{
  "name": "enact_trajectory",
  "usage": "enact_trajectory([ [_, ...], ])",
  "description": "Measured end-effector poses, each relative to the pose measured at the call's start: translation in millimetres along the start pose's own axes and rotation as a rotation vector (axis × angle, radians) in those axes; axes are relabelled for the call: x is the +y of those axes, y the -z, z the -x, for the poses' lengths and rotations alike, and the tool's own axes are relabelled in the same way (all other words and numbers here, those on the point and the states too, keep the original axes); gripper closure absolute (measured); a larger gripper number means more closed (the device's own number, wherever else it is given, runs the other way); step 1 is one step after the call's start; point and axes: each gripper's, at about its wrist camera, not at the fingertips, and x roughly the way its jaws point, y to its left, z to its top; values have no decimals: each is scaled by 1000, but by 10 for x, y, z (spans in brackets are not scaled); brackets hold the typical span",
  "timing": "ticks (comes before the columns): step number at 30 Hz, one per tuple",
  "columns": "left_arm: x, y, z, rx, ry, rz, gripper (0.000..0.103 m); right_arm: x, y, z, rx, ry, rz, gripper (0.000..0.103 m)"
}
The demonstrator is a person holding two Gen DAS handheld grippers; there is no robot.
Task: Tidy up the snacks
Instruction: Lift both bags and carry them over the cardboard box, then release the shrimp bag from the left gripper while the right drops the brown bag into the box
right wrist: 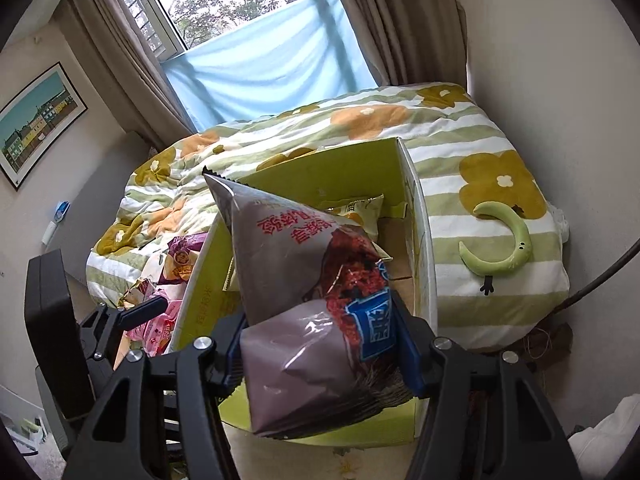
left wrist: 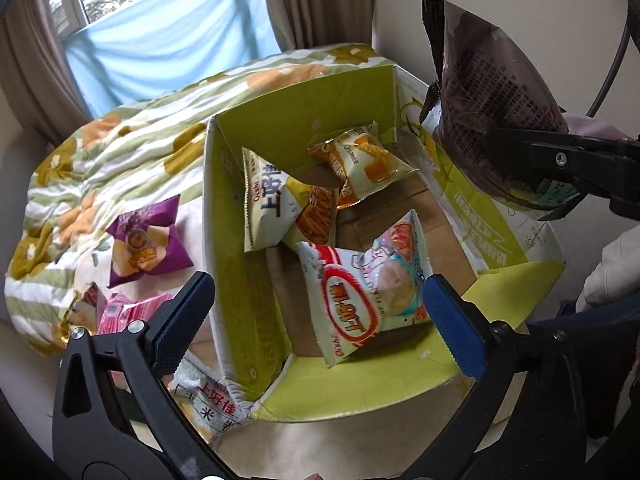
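Note:
A green cardboard box (left wrist: 304, 120) stands open on the bed. Inside lie a white-and-yellow stick snack bag (left wrist: 268, 200), an orange bag (left wrist: 360, 160) and a red-and-white bag (left wrist: 360, 292). My left gripper (left wrist: 316, 304) hangs open just above the red-and-white bag, its pads clear of it. My right gripper (right wrist: 320, 340) is shut on a dark brown snack bag (right wrist: 304, 264), held over the box (right wrist: 320, 176). In the left wrist view that brown bag (left wrist: 488, 92) hangs over the box's right side in the right gripper (left wrist: 516, 164).
Left of the box on the bed lie a purple bag (left wrist: 144, 240), a pink bag (left wrist: 124, 312) and a white bag (left wrist: 216, 404). A floral duvet (right wrist: 280, 136) is bunched behind. A green crescent toy (right wrist: 504, 248) rests to the right, near the wall.

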Motion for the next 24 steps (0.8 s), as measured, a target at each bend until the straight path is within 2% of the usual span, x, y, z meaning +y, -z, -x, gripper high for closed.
enact_trajectory([
  [9, 307, 115, 291, -29, -54, 57, 0, 193, -123, -81, 0, -59, 9, 46],
  [15, 480, 171, 318, -6, -73, 74, 0, 234, -132, -327, 16, -17, -48, 46],
  [19, 545, 230, 312, 5, -67, 92, 0, 197, -105, -430, -7, 30, -84, 45],
  [21, 554, 264, 304, 12, -68, 91, 0, 192, -83, -455, -17, 53, -88, 33],
  [22, 558, 280, 300, 16, -70, 90, 0, 182, -69, -467, -14, 57, -89, 12],
  [23, 563, 296, 294, 19, -70, 91, 0, 170, -49, -470, -12, 58, -89, 0],
  [24, 568, 307, 285, 22, -68, 94, 0, 163, -21, -464, -16, 58, -87, 0],
])
